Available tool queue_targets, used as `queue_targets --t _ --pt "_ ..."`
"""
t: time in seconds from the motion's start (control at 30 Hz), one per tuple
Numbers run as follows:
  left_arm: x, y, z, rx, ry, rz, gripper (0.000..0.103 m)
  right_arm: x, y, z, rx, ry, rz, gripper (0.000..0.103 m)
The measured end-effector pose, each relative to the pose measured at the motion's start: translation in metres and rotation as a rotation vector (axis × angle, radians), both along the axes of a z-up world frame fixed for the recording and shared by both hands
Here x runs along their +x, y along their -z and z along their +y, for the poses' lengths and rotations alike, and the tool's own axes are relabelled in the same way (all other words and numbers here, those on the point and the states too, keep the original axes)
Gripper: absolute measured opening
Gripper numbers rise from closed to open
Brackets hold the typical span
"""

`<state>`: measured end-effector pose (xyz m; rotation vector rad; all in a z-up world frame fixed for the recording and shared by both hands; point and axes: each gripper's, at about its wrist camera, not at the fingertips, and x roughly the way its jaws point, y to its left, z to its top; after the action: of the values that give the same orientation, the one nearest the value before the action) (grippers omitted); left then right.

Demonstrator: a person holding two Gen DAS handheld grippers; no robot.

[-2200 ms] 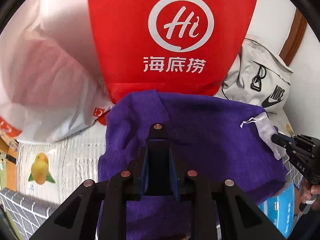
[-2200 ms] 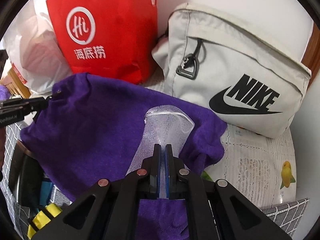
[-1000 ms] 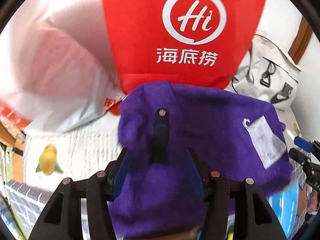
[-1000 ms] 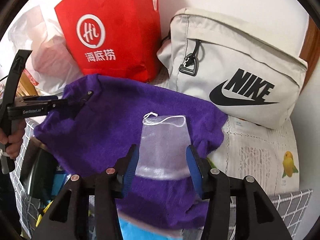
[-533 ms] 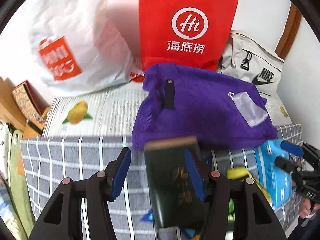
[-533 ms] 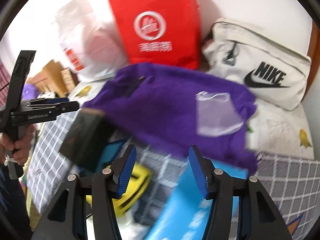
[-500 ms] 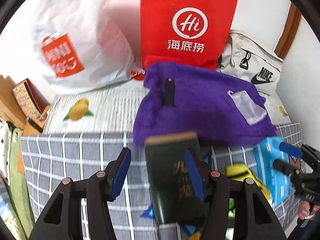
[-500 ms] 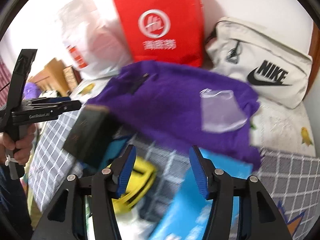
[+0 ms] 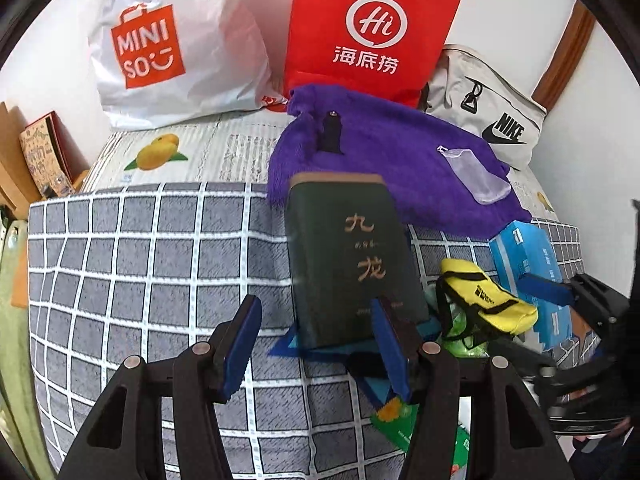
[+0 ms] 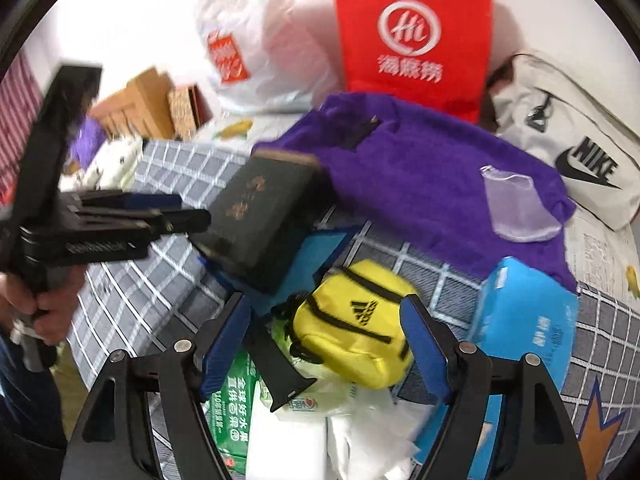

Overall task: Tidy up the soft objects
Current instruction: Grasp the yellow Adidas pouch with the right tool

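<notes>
The purple towel (image 9: 384, 160) is lying at the bed's (image 9: 140, 248) far edge, a mesh pouch (image 9: 476, 178) resting on it. The left gripper (image 9: 316, 344) is hovering half-open, empty, before a dark box (image 9: 352, 256). The right gripper (image 10: 328, 340) is opening over a yellow pouch (image 10: 352, 340), its pads not touching it.

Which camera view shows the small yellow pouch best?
The right wrist view: the yellow pouch is large and central there, between the opening blue fingers, logo readable. The left wrist view shows it smaller, off to the right.
</notes>
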<state>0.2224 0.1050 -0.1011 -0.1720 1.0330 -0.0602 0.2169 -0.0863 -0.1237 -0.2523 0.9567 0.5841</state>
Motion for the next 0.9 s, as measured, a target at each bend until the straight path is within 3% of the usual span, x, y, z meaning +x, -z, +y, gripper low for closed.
queue_targets --t 0.13,0.2,0.3,0.43,0.53,0.9 --pt "-0.006 0.009 0.003 -0.021 -0.001 0.015 0.057 -0.001 0.016 0.004 -0.065 0.006 -0.004 0.076" --pt "-0.011 0.012 0.006 -0.032 -0.007 0.011 0.058 0.000 0.018 0.001 -0.069 0.018 -0.005 0.061" --pt "-0.016 0.015 0.011 -0.036 -0.020 0.012 0.058 -0.002 0.016 -0.004 -0.069 0.009 -0.017 0.049" --pt "-0.024 0.015 0.015 -0.040 -0.033 0.010 0.058 -0.009 0.008 -0.008 -0.081 0.011 -0.063 0.045" --pt "-0.032 0.013 0.014 -0.041 -0.026 0.002 0.058 -0.013 -0.002 -0.013 -0.033 0.016 -0.068 0.044" --pt "-0.057 0.032 -0.038 -0.032 0.133 -0.023 0.059 -0.033 -0.043 -0.046 0.062 0.079 -0.136 0.043"
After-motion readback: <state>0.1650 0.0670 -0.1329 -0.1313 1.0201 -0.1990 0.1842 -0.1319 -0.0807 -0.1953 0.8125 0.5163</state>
